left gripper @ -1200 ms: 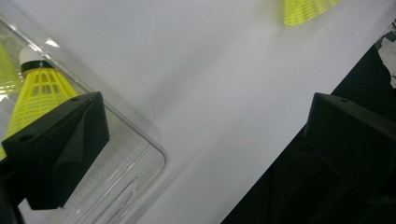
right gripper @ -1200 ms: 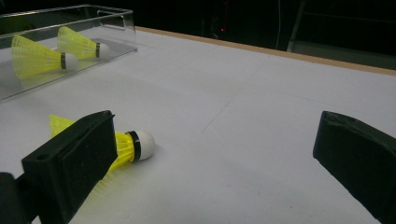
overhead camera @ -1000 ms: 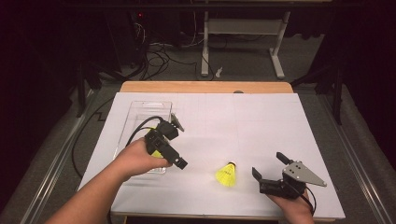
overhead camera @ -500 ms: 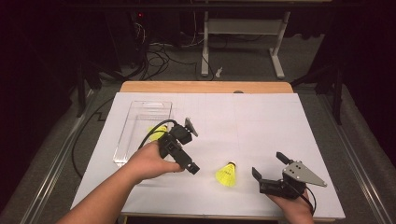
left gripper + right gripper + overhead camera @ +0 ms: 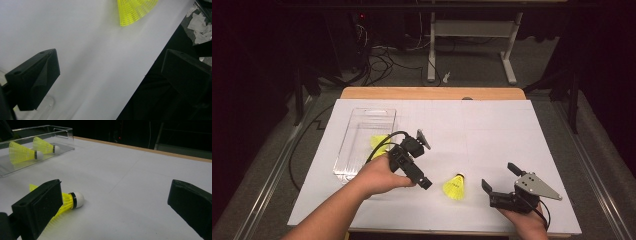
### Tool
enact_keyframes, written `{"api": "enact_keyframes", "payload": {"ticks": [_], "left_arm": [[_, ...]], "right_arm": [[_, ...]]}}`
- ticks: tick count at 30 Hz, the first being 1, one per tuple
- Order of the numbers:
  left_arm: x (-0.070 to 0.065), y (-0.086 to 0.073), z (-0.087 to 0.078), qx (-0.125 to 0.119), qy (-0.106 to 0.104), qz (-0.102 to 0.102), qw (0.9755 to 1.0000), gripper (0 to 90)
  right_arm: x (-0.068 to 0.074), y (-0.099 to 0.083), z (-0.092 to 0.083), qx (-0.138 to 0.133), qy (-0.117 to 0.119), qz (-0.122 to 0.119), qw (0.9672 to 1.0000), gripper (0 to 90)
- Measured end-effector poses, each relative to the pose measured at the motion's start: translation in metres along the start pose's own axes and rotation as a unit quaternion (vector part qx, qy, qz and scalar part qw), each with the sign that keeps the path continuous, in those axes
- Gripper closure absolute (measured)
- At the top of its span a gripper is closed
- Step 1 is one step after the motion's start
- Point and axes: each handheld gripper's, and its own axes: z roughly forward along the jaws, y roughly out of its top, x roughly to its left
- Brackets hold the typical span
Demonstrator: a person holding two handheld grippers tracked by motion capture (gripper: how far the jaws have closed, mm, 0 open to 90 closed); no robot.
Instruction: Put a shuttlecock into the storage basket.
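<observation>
**Both grippers empty, one shuttlecock loose on the tabletop**

Your left gripper (image 5: 422,162) sits just right of the clear plastic tray (image 5: 357,160), held above the white sheet (image 5: 492,130) that covers the tabletop (image 5: 432,93). Its fingers stand wide apart with nothing between them; in the left gripper view you see bare white sheet between the two black fingers (image 5: 35,78), and the yellow mesh skirt of the loose shuttlecock (image 5: 136,10) at the top edge, well beyond the fingertips.

That loose yellow shuttlecock (image 5: 454,186) lies on its side on the sheet near the near edge, between your two grippers and touching neither. In the right gripper view its white cork tip (image 5: 78,200) points away from the left-hand finger, and its skirt runs behind that finger.

Your right gripper (image 5: 502,181) rests low at the near right of the tabletop, to the right of the loose shuttlecock. Its fingers are also spread wide and hold nothing; the grey three-cornered plate (image 5: 537,186) rides on top.

Two more yellow shuttlecocks lie in the tray at the left: in the right gripper view you see one (image 5: 22,153) nearer and one (image 5: 45,146) farther, both on their sides with cork tips pointing right. From the high view, yellow (image 5: 379,142) shows in the tray beside your left hand (image 5: 379,175).
</observation>
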Motion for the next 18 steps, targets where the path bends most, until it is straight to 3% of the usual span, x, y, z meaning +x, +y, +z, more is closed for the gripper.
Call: {"api": "enact_keyframes", "payload": {"ticks": [18], "left_arm": [[-0.005, 0.011, 0.028, 0.011, -0.001, 0.013, 0.9999, 8.9]], "right_arm": [[0.001, 0.0, 0.0, 0.001, 0.0, 0.0, 1.0, 0.2]]}}
